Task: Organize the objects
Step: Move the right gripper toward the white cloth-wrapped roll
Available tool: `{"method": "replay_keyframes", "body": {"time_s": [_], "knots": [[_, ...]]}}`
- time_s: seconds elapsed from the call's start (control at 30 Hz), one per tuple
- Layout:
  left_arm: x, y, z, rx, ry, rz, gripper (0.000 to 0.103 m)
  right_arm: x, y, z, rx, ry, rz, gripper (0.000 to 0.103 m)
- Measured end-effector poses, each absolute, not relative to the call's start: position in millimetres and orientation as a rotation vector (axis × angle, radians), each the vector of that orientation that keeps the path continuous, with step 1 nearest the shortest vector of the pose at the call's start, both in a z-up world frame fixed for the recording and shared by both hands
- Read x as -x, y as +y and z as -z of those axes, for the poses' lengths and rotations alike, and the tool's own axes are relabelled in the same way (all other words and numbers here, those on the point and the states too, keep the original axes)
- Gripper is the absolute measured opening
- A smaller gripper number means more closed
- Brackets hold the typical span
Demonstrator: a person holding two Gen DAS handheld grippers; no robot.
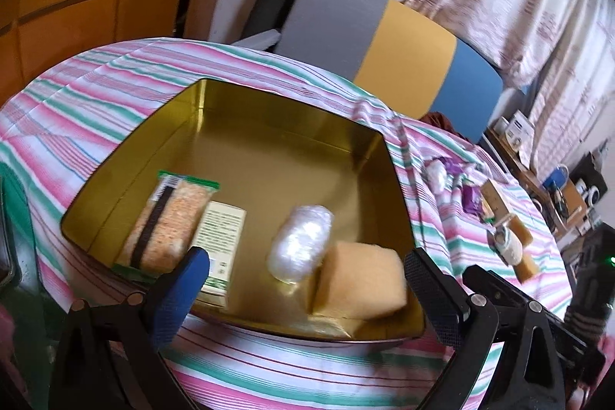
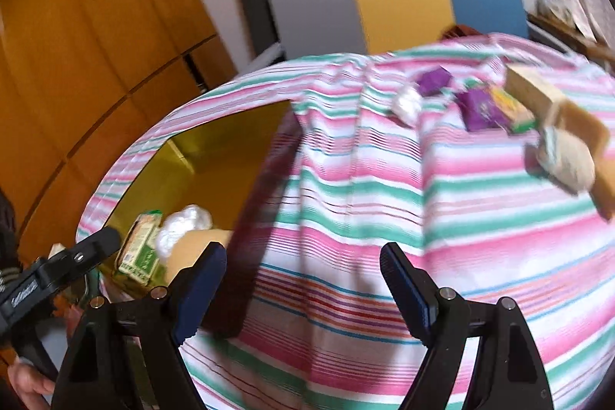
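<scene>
Tin [image 1: 269,125], shiny gold, holds spongy yellow block [image 1: 361,283], crinkly plastic-wrapped roll [image 1: 300,241]; left claw [image 1: 303,279], right claw [image 2: 303,275] apart, empty.

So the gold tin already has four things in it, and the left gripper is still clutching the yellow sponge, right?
Not quite. The left wrist view shows the left gripper open and holding nothing; the yellow sponge lies inside the gold tin, among its four things.

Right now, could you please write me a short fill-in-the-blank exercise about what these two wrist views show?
1. The sponge lies inside the gold ___.
2. The purple packets lie on the striped ___.
3. The jaws of the left gripper stand ___.
4. The right gripper holds ___.

Missing words: tin; cloth; open; nothing
</scene>
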State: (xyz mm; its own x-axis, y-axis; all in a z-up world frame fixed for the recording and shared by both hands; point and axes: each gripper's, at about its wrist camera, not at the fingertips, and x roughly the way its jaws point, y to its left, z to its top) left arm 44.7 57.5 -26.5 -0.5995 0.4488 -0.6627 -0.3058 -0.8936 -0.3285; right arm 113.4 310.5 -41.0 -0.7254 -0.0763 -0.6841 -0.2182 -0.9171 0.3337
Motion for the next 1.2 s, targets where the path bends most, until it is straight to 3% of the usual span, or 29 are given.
{"method": "replay_keyframes", "body": {"time_s": [0.53,0.93,1.2], "knots": [[-72.8,120.3,17.4,1.073,-0.081,-2.330,0.102,-152.9,390.0,58.7,1.020,0.540,-2.594,0.084],[-86.9,143.0,13.5,1.074,0.003,-2.289,0.102,-130.1,497.7,50.3,0.915,0.408,-2.425,0.084],[-93.0,152.4,11.7,1.073,0.035,-2.272,0.102,-119.2,518.5,62.3,0.968,0.517,-2.430,0.084]]}}
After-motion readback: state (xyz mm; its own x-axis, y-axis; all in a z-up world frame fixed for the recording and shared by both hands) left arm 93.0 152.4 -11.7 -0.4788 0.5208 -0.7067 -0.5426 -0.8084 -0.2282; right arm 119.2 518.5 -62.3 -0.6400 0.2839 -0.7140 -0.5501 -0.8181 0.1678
